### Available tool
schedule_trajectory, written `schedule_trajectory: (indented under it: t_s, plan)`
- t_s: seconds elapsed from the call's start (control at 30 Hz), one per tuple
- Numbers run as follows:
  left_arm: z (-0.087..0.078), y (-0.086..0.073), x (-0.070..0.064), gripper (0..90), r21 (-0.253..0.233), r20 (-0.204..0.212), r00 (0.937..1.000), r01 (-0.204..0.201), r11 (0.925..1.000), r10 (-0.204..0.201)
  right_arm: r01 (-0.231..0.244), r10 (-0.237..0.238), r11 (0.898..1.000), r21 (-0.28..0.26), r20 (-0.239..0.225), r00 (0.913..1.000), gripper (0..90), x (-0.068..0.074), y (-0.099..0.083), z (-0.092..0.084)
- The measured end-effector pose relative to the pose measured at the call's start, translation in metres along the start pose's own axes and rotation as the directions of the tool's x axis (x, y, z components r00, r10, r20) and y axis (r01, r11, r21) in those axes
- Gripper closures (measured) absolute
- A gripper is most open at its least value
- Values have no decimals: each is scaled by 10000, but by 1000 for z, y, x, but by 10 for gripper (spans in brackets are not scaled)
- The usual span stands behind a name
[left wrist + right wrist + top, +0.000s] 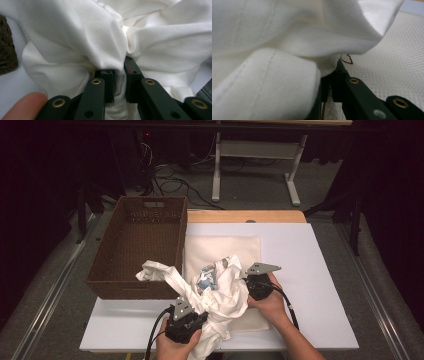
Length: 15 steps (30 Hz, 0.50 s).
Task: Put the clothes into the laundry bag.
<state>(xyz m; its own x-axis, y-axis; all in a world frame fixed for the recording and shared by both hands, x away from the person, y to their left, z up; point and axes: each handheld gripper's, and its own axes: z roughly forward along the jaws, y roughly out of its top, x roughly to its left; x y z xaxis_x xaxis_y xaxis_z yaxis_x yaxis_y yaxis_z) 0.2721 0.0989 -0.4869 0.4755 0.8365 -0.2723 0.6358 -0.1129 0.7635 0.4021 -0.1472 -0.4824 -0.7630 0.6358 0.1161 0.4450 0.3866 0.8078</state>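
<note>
ITEM 1 — white garment point(220, 292). Crumpled cotton piece with a blue-grey print showing near its middle, bunched at the near centre of the table point(320, 270), partly over a flat folded cream cloth point(225, 247). A loose sleeve-like end trails toward 10 o'clock, resting against the near rim of the wicker basket point(137, 245). The long axis, judged from the high view, runs from 10 o'clock down to 5 o'clock, where a tail hangs off the near table edge.

ITEM 2 — left gripper point(192, 312). At 7 o'clock of the bundle, jaws pointing toward 1 o'clock into it. In the left gripper view the left gripper point(120, 82) has its jaws pinched on a fold of the garment point(75, 37), cloth filling the narrow gap. Clenched on fabric. Hand low, wrapped under the body, 1 fingertip in frame.

ITEM 3 — right gripper point(250, 282). At 3 o'clock of the bundle, jaws pointing toward 9 o'clock. In the right gripper view the right gripper point(329, 85) is closed on a hemmed edge of the garment point(262, 82), above the mesh-textured cloth. Grasping fabric. Forearm enters from 5 o'clock, wrist level.

RELATION — both grips sit on the same bundle, near each other; the garment's bulk lies between the 2 grippers. Spreading it likely calls for drawing them apart along the 9-to-3 line.
</note>
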Motion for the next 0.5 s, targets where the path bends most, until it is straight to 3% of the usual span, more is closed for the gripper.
schedule_trajectory:
  t_s: [0.07,0.1,0.17,0.23,0.37,0.47,0.5]
  plan:
    - [-6,2,2,716,-112,164,9997,-171,9998,172,-15,15,10000,-7,-4,10000,883,0,0,0]
    - [-11,4,3,624,-275,125,9995,-286,9992,289,-14,14,10000,-20,-4,10000,883,0,0,0]
    - [-24,9,5,372,-715,-306,9992,-269,9971,248,-9,9,10000,-4,-28,10000,883,-1,0,-1]
    - [-37,16,10,242,-1173,-827,9966,-138,9930,41,-22,22,10000,-24,-47,10000,883,-1,0,-1]
    - [-52,29,28,193,-1854,-1223,9887,631,9806,-868,-17,17,10000,-2,-31,10000,883,-1,0,0]
    - [-57,39,38,227,-2111,-833,9870,1176,9704,-1377,-57,57,10000,-9,-51,10000,883,-1,0,0]
    - [-56,42,38,252,-2076,-852,9867,1182,9710,-1384,-64,64,10000,-4,-57,10000,883,-1,0,0]
